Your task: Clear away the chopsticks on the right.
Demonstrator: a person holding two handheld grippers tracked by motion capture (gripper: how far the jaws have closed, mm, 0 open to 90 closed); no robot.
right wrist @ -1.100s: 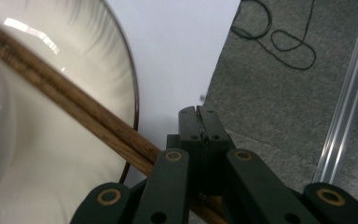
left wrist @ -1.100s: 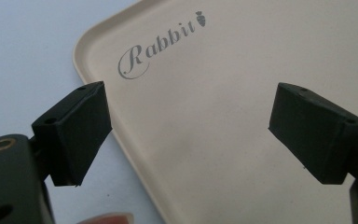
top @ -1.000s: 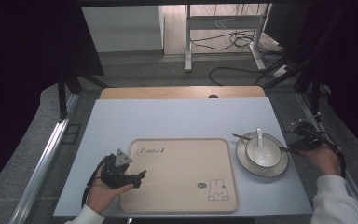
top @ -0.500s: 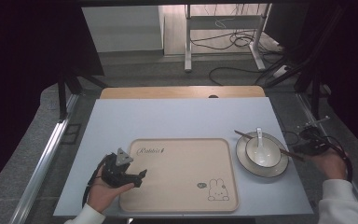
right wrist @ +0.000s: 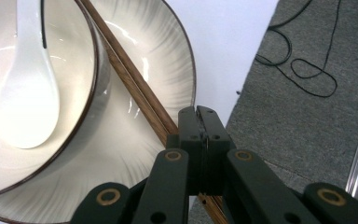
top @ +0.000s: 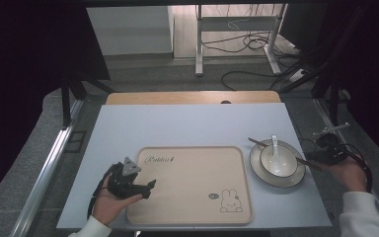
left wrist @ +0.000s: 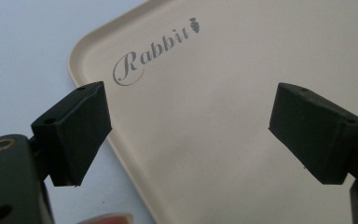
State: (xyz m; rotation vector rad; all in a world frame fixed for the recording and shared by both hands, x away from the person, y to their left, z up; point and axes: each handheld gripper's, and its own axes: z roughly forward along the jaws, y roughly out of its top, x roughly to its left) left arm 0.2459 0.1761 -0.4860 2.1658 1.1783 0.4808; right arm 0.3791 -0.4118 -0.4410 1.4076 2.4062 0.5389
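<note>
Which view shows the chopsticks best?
The right gripper view: the chopsticks run close up across the plate beside the bowl, into the shut jaws of the right gripper. The high view shows them small.

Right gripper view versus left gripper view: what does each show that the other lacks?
Right gripper view: the right hand-held gripper, jaws shut on brown wooden chopsticks lying across a white ceramic bowl holding a white ceramic spoon, on a white round plate. Left gripper view: open jaws over the beige rectangular tray printed "Rabbit". Both: the pale blue tabletop.
</note>
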